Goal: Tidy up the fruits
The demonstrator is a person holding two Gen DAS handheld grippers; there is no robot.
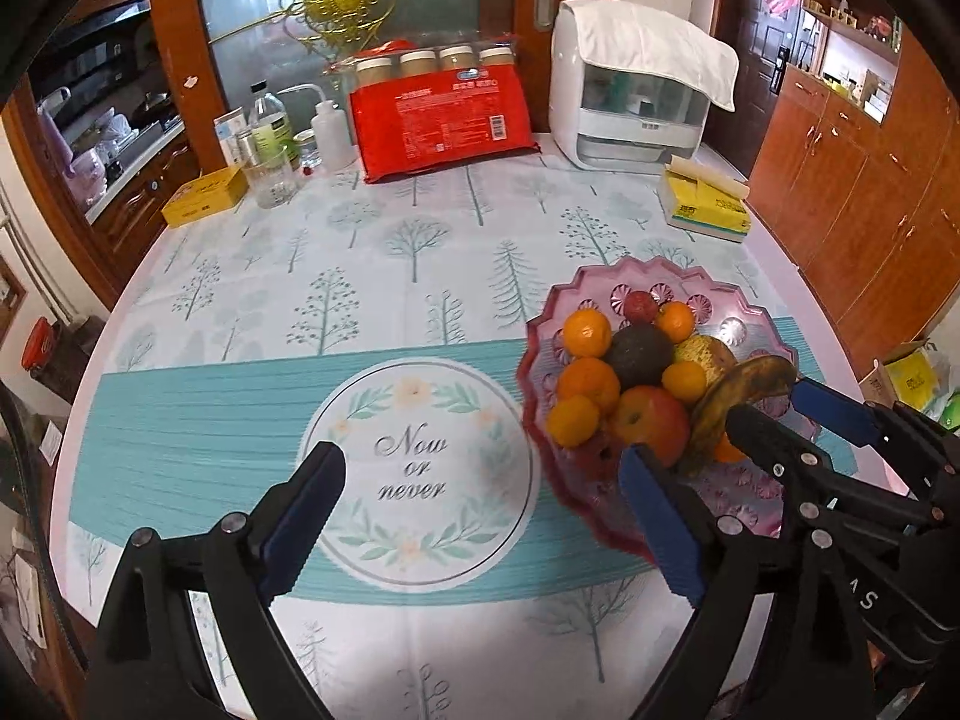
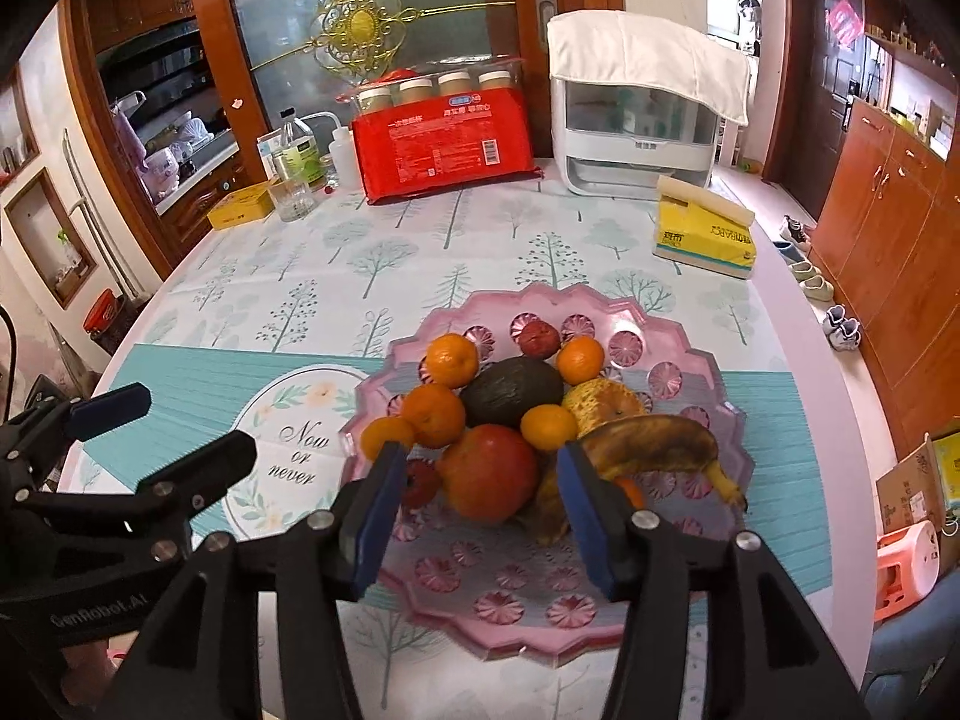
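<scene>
A pink scalloped glass plate [image 2: 672, 546] [image 1: 585, 516] on the table holds a pile of fruit: several oranges [image 2: 433, 415], a dark avocado [image 2: 513, 391] [image 1: 638, 354], a red apple [image 2: 491, 471] [image 1: 651, 423], a browned banana [image 2: 654, 441] [image 1: 741, 387], a yellow pear [image 2: 600, 399] and small dark-red fruits [image 2: 538, 337]. My right gripper [image 2: 480, 510] is open and empty, its fingers either side of the apple, just above the plate's near half. My left gripper [image 1: 480, 516] is open and empty over the "Now or never" print, left of the plate.
At the table's far end stand a red package with jars [image 2: 444, 144], a white appliance under a cloth [image 2: 642, 114], a yellow tissue pack [image 2: 705, 234], bottles and a glass [image 2: 291, 195], and a yellow box [image 2: 240, 210]. Wooden cabinets [image 2: 888, 228] line the right.
</scene>
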